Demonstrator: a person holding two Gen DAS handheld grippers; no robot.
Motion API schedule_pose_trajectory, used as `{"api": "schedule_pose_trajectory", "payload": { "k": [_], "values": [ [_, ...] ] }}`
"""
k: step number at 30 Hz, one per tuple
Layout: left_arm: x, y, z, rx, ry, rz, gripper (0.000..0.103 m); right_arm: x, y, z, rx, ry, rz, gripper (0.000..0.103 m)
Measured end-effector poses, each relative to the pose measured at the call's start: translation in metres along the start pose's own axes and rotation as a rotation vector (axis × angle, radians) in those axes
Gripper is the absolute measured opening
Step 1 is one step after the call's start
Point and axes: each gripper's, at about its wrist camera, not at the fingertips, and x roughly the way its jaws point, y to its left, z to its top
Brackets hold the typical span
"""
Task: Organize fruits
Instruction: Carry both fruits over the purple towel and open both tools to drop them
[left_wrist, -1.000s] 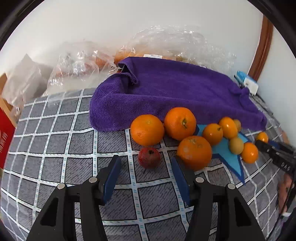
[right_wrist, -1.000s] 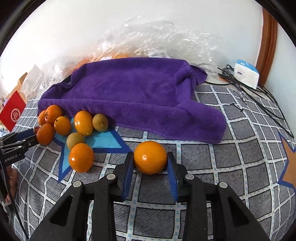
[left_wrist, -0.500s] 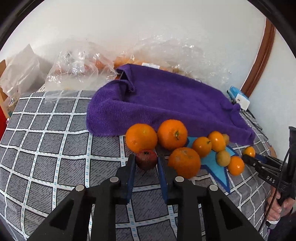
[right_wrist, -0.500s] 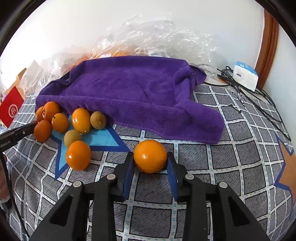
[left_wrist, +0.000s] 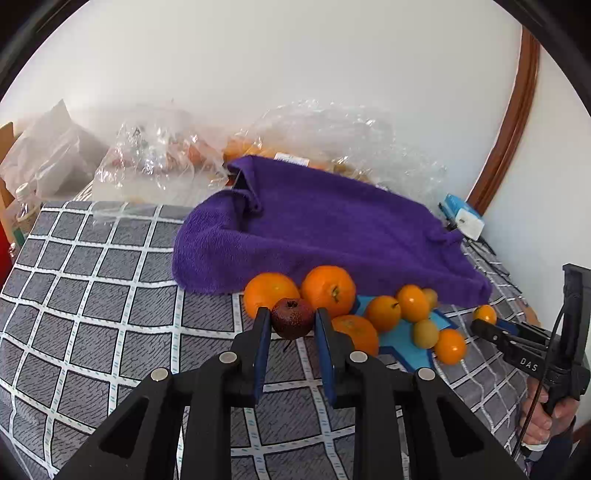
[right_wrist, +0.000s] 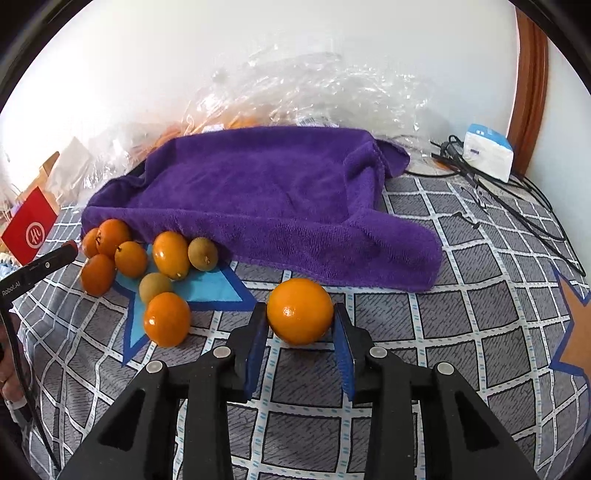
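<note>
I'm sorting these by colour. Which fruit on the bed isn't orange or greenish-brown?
The small dark red fruit, clamped in the left gripper. It is speckled and maroon, unlike the oranges behind it.

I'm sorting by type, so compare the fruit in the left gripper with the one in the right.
The left gripper holds a dark red fruit, speckled and small. The right gripper holds an orange, bright, smooth and clearly larger. Both are round and pinched between blue pads.

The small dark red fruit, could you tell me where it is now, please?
In the left wrist view, the dark red fruit sits between the left gripper pads, just before two oranges.
</note>
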Motion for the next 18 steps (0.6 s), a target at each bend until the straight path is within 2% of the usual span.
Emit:
{"api": "schedule_pose_trajectory", "payload": {
  "k": [7, 10, 18],
  "values": [
    [-0.012, -0.002, 0.001, 0.006, -0.048, -0.039, 0.023, -0.009, -0.003, 0.006, 0.019, -0.046, 0.064, 0.035],
    [-0.016, -0.002, 0.001, 0.012, -0.068, -0.022, 0.023, -0.016, -0.002, 0.010, 0.029, -0.059, 0.094, 0.035],
    [-0.036, -0.003, 0.016, 0.009, -0.081, 0.012, 0.023, -0.046, 0.009, 0.046, -0.014, -0.119, 0.072, 0.034]
  ]
}}
